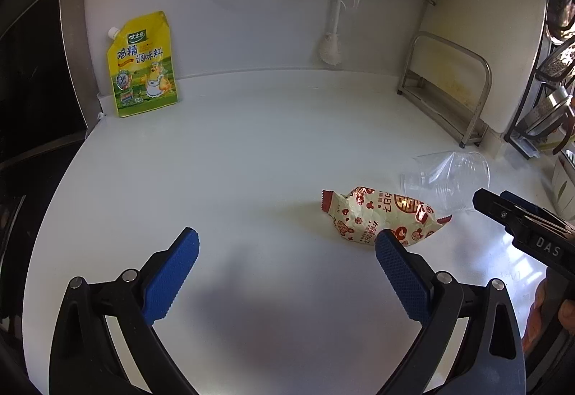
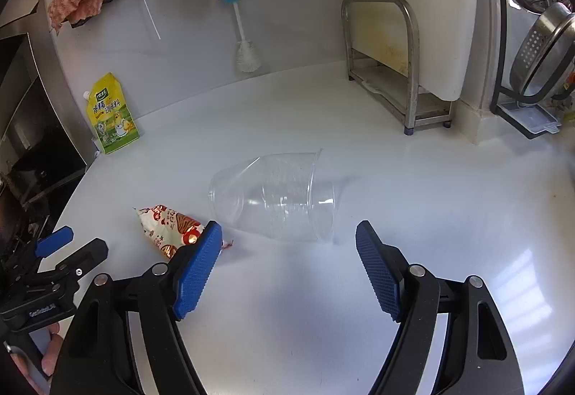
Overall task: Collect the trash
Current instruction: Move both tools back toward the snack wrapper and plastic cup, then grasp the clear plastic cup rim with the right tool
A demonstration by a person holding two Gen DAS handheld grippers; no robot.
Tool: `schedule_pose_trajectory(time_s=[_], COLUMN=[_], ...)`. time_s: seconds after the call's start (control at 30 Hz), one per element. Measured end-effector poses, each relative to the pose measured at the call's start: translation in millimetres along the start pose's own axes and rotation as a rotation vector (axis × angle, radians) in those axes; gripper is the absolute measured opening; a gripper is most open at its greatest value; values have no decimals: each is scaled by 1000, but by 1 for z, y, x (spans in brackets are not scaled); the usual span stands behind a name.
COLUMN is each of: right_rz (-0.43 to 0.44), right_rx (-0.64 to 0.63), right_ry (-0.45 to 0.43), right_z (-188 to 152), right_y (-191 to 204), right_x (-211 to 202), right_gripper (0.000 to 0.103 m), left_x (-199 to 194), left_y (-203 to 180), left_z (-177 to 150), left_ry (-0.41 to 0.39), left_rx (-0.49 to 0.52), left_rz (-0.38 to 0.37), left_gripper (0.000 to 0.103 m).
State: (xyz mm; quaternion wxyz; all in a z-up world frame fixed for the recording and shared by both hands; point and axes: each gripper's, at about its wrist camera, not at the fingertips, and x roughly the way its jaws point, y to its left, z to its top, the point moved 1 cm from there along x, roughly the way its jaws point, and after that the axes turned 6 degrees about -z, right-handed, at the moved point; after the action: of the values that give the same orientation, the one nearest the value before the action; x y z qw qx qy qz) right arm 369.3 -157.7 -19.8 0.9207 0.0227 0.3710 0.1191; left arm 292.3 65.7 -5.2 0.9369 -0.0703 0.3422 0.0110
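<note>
A crumpled red-and-white snack wrapper lies on the white counter; it also shows in the right wrist view. A clear plastic cup lies on its side just right of the wrapper, and shows in the left wrist view. My left gripper is open and empty, with its right finger just in front of the wrapper. My right gripper is open and empty, just short of the cup. Its left finger hides the wrapper's near end.
A yellow seasoning pouch stands at the back left against the wall. A bottle brush and cloths hang on the wall. A metal rack stands at the back right, with a dish rack beyond it. A stove edge is at left.
</note>
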Motion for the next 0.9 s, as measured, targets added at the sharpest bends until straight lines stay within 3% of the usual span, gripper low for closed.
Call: schedule_pose_trajectory(time_s=[0.43,0.5,0.63,0.67,0.77,0.9], right_rz=[54,60,64,63,56,30], right_rx=[-18,-28,-37,-45,-61,-63], right_ry=[24,27,41,43,32,-13], right_z=[10,10,7,7,5,2], right_y=[4,5,7,8,12,12], right_x=[32,32,33,33,29,15], right_gripper=[73,59,44,31,6,4], left_x=[5,5,5,6,7,9], left_y=[-14,-15,-16,-17,-18,-18], left_z=[-6,-7,-7,-7,-7,-6], left_ry=[19,18,15,16,20,18], left_rx=[42,44,54,56,60,58], left_rz=[-3,1,5,4,4,10], left_gripper=[97,97,97,97,97,97])
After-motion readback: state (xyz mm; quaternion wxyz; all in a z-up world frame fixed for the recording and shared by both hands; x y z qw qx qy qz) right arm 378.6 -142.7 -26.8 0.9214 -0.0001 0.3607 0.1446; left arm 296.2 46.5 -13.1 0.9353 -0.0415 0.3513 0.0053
